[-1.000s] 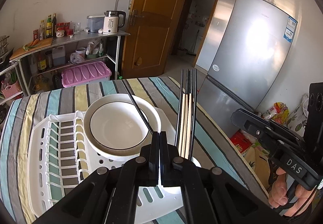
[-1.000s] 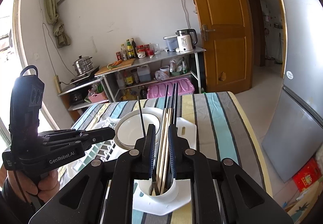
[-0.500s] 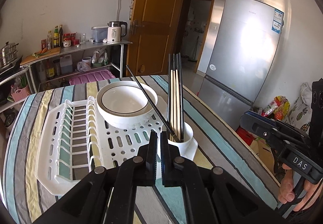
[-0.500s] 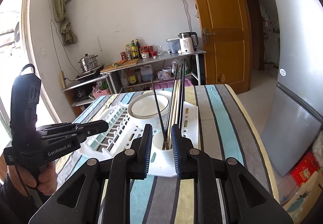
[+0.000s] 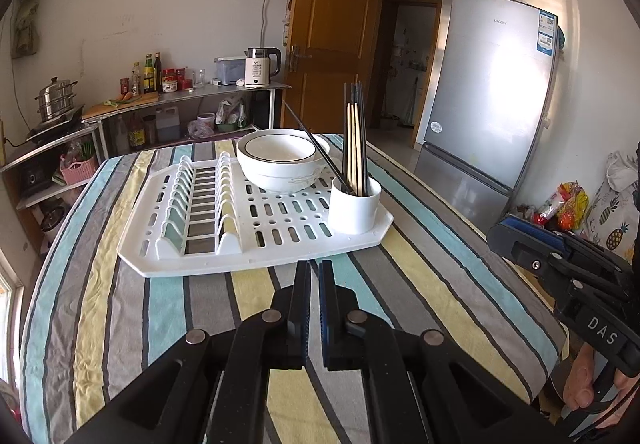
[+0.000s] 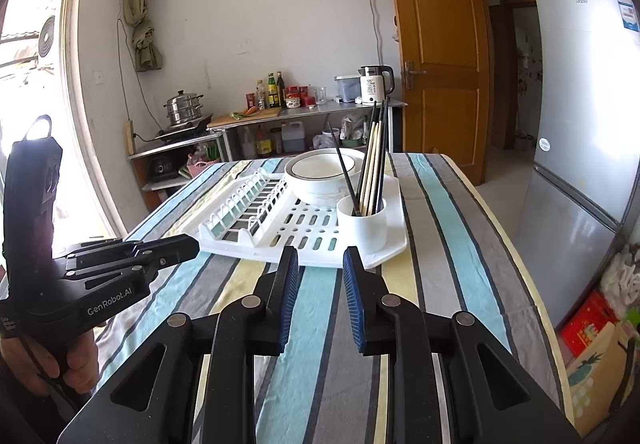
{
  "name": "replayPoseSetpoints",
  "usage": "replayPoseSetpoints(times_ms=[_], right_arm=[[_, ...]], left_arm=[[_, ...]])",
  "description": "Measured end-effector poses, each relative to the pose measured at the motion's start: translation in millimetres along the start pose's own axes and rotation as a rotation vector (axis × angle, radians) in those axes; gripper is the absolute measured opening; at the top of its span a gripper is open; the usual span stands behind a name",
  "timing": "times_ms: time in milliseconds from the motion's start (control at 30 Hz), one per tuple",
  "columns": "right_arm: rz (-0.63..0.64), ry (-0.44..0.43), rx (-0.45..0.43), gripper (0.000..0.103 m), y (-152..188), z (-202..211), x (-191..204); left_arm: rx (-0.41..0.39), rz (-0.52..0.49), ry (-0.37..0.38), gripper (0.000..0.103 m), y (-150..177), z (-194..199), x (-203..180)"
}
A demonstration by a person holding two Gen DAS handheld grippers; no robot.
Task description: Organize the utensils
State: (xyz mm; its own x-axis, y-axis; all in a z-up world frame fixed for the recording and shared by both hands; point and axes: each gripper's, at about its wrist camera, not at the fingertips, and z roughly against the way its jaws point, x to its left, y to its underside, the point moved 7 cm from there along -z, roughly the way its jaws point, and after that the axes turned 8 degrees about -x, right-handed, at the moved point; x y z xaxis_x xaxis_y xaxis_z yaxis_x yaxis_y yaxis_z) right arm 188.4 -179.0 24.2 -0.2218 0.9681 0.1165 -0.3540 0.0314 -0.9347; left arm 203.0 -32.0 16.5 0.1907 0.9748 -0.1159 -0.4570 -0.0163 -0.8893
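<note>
Both grippers have drawn back from the white drying rack (image 5: 256, 240), which a second ago filled the lower part of each view and now sits well ahead on the striped tablecloth (image 5: 420, 264). Nothing is carried away: the left gripper (image 5: 314, 308) has its jaws nearly together on nothing, and the right gripper (image 6: 320, 296) shows a clear, bare gap, its jaws having just been opening.

Chopsticks (image 6: 372, 163) stand in the white holder cup (image 6: 362, 224) at the rack's near right corner, their long axes close to upright, dark ones and pale ones bunched together. One dark chopstick (image 5: 316, 147) leans away from the bunch, slanting up and left across the rim of the bowls (image 5: 280, 159) stacked just behind the cup.

From the right gripper the cup lies almost straight ahead, slightly right of the jaw line; from the left gripper it lies ahead and to the right. So the right hand looks better placed if the leaning stick needs straightening, and it would have to meet a near-vertical shaft from the side. The utensils appear largely sorted already.
</note>
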Motion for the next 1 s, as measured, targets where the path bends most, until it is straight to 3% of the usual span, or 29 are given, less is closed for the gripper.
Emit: replayPoseSetpoints(times_ms=[400,667,1000], right_arm=[[0.022,0.031,-0.012,0.026,32,38,18],[0.023,0.048,0.007,0.026,56,54,19],[0.026,0.052,0.007,0.026,61,57,21]], left_arm=[[-0.028,-0.023,-0.078,0.005,37,51,0],[-0.022,-0.004,-0.097,0.005,59,67,3],[-0.020,-0.014,-0.105,0.005,68,70,2]])
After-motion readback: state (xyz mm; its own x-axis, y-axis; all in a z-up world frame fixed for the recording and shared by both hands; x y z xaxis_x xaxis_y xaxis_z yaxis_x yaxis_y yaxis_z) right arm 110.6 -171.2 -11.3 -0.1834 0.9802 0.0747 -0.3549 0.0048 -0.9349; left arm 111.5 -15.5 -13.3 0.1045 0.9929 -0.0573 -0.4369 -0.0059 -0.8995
